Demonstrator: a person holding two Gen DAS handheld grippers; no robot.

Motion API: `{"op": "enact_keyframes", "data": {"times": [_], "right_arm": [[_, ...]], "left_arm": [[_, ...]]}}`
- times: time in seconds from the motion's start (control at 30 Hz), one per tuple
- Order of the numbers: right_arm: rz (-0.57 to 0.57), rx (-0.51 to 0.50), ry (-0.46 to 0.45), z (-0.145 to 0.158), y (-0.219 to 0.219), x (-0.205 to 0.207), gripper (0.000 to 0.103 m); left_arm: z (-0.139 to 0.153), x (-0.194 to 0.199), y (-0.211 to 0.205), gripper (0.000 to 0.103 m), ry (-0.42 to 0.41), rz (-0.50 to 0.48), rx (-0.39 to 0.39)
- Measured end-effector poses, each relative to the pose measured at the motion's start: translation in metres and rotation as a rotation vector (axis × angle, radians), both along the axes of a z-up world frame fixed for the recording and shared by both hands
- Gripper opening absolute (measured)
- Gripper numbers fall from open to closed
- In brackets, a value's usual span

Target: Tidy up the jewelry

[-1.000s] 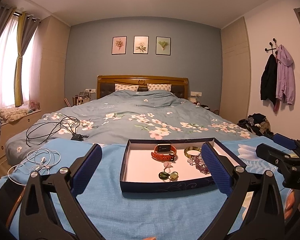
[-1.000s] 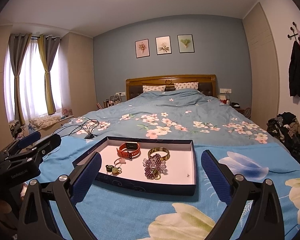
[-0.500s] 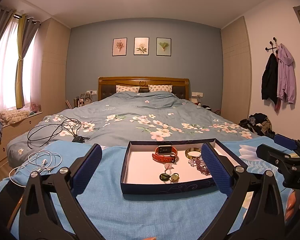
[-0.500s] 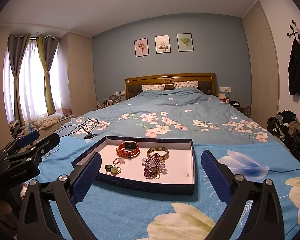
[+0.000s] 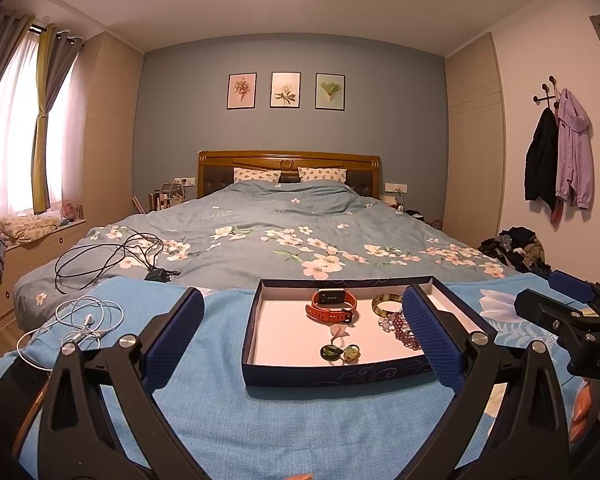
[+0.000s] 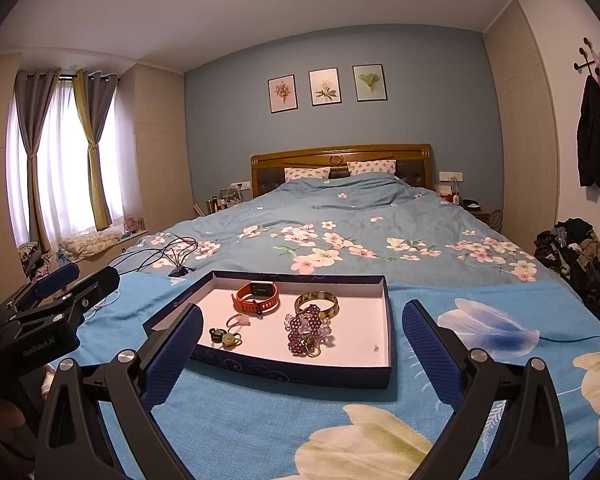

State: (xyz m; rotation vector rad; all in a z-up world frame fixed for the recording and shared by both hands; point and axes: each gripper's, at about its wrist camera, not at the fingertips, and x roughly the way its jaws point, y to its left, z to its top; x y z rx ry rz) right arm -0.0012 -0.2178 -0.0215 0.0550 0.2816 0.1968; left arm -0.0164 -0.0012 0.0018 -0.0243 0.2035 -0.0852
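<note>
- Jewelry lay together inside a shallow dark-blue box (image 6: 384,316) with a pale floor, set on the blue cloth at the foot of the bed (image 6: 340,220)
- Orange watch (image 6: 257,298) sat toward 12 o'clock in the box, an amber bangle (image 6: 316,303) just to its 3 o'clock side
- Purple beaded bracelets (image 6: 306,330) were heaped in a tangle below the bangle, touching one another
- Pink ring (image 6: 238,321) and two small green pieces (image 6: 224,336) rested toward 8 o'clock, and a tiny stud (image 6: 376,347) sat alone near 4 o'clock
- Left claw (image 5: 302,336) stood wide and held nothing, aimed at the box from the near side
- Right claw (image 6: 302,354) likewise stood wide and empty, hovering short of the box rim
- Judged from this alone, the scene fitted either pieces gathered in the box already or pieces waiting there to be sorted; no piece was in a grip
- Any pick among these would call for a narrow, careful pinch, since the beads are tangled and the stud is very small
</note>
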Motion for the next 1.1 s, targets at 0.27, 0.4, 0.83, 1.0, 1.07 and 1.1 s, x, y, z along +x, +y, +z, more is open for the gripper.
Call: {"op": "enact_keyframes", "data": {"times": [0.27, 0.4, 0.83, 1.0, 1.07, 1.1], "right_arm": [[-0.003, 0.005, 0.002, 0.0002, -0.0007, 0.0004, 0.096], [-0.001, 0.006, 0.006, 0.0000, -0.0005, 0.0010, 0.096], [-0.005, 0.009, 0.011, -0.0001, 0.0001, 0.0019, 0.096], [-0.008, 0.012, 0.011, -0.0008, 0.0005, 0.0031, 0.096], [-0.006, 0.013, 0.012, -0.0010, 0.0001, 0.0032, 0.096], [-0.007, 0.012, 0.012, -0.0010, 0.0001, 0.0033, 0.096]], "left_arm": [[-0.0007, 0.0002, 0.0001, 0.098, -0.001, 0.002, 0.000], [-0.0017, 0.0004, 0.0011, 0.098, 0.000, 0.003, 0.000], [-0.0048, 0.0024, 0.0014, 0.098, 0.001, 0.008, 0.000], [-0.0073, 0.0018, 0.0000, 0.098, 0.003, 0.007, 0.006], [-0.0082, 0.0018, 0.0000, 0.098, 0.003, 0.009, 0.007], [-0.0074, 0.0017, -0.0004, 0.098, 0.004, 0.007, 0.006]]}}
